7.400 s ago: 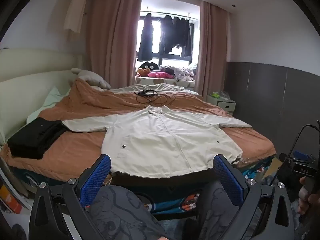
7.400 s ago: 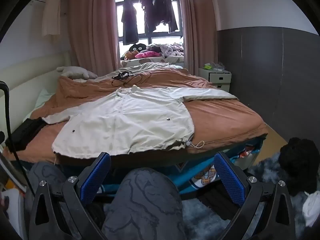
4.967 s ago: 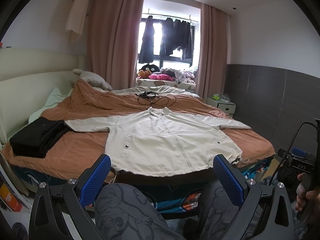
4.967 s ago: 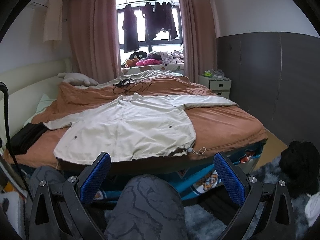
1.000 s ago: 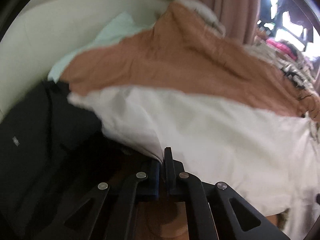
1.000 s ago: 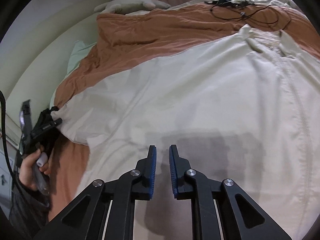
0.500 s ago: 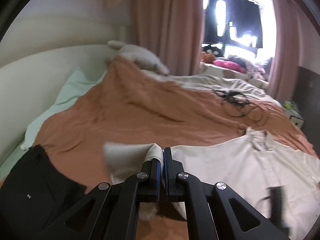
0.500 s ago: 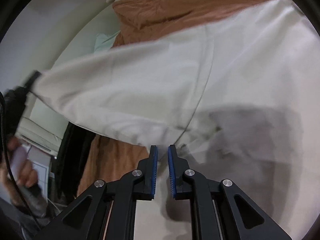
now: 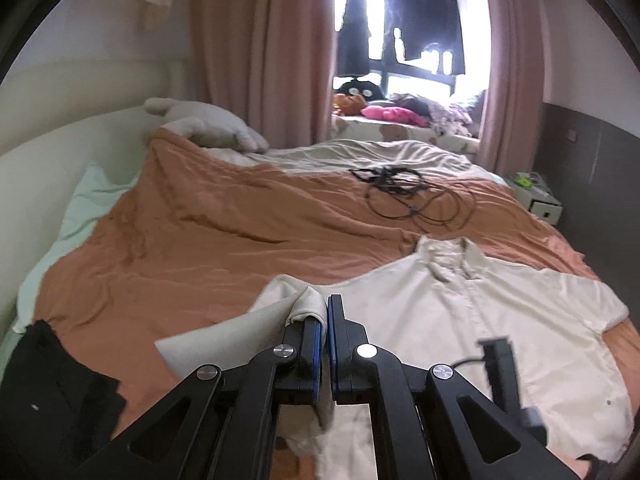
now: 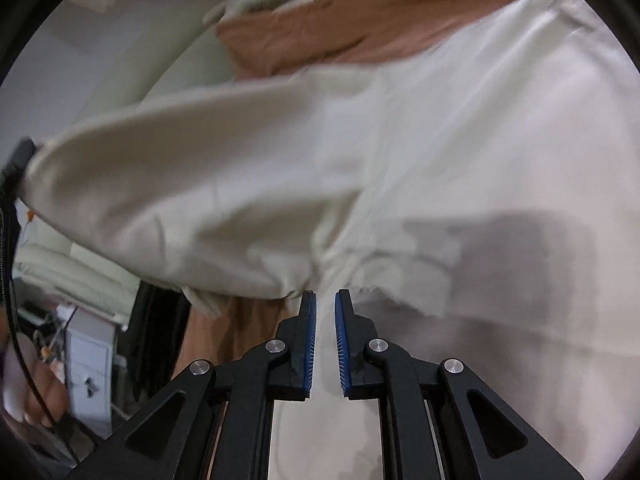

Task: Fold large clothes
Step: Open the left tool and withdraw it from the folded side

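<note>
Lifting off the orange bedspread (image 9: 224,240), unlike a second ago, the cream jacket (image 9: 500,320) sleeve hangs pinched in the left gripper (image 9: 325,320); the right gripper (image 10: 325,300), nearly pressed together, sits against the jacket's body. No writing is readable.

From the left wrist we look along the black blue-padded left gripper (image 9: 325,312) across the rust-orange bedspread (image 9: 224,240) toward the curtained window (image 9: 404,40). From the right wrist we look steeply down, close over the cream cotton jacket (image 10: 440,140). Both views share that jacket (image 9: 480,320) and bedspread (image 10: 360,8).
</note>
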Action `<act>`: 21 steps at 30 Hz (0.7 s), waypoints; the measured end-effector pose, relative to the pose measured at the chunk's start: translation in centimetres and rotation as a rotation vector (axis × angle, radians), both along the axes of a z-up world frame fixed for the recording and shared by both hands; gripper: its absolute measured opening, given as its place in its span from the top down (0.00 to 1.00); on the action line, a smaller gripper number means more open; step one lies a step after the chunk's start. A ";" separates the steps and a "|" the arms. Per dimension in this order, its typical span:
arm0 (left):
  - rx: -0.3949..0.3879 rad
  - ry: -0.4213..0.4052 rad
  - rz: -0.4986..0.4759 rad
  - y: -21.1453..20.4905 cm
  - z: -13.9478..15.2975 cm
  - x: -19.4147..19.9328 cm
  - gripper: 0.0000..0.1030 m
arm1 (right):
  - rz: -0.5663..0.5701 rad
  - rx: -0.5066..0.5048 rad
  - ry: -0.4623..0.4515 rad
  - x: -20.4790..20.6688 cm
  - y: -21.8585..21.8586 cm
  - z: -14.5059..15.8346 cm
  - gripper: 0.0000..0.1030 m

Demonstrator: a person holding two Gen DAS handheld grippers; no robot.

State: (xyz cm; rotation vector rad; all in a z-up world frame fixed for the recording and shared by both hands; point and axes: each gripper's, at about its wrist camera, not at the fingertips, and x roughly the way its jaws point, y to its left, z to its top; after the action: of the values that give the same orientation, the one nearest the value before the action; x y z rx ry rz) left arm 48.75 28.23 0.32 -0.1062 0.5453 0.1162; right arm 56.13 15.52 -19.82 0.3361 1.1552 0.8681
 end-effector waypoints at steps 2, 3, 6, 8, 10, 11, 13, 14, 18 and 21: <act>-0.019 0.001 -0.028 -1.2 -0.1 0.1 0.97 | -0.062 0.025 0.003 0.2 -3.0 1.2 0.89; -0.023 0.001 -0.041 -2.1 -0.2 0.2 0.97 | -0.085 0.036 0.004 0.3 -3.8 1.7 0.89; -0.047 0.010 -0.077 -4.6 -0.7 0.6 0.97 | -0.147 0.056 -0.020 -0.3 -7.0 3.4 0.89; -0.062 0.020 -0.093 -5.9 -1.0 0.9 0.97 | -0.178 0.054 -0.028 -0.9 -9.0 4.3 0.89; -0.067 0.037 -0.111 -7.5 -1.5 1.2 0.97 | -0.215 0.063 -0.032 -0.8 -11.5 5.3 0.89; -0.070 0.051 -0.121 -8.4 -1.7 1.3 0.97 | -0.232 0.069 -0.027 -1.1 -12.7 5.6 0.89; -0.079 0.088 -0.134 -10.2 -2.6 1.7 0.96 | -0.260 0.079 -0.008 -1.4 -14.8 6.1 0.89; -0.086 0.102 -0.136 -10.7 -2.8 1.8 0.93 | -0.271 0.066 -0.014 -1.6 -15.5 6.4 0.88; -0.208 0.142 -0.169 -12.5 -4.0 1.9 0.28 | -0.332 -0.020 -0.083 -2.1 -18.8 7.8 0.54; -0.222 0.085 -0.136 -13.2 -3.7 0.7 0.00 | -0.363 -0.017 -0.093 -1.8 -20.8 8.6 0.51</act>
State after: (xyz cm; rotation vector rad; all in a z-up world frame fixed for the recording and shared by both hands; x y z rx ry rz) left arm 49.42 15.07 -3.34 -0.2810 0.6473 -0.0728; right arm 54.29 -5.28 -11.23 0.4693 0.9756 0.5493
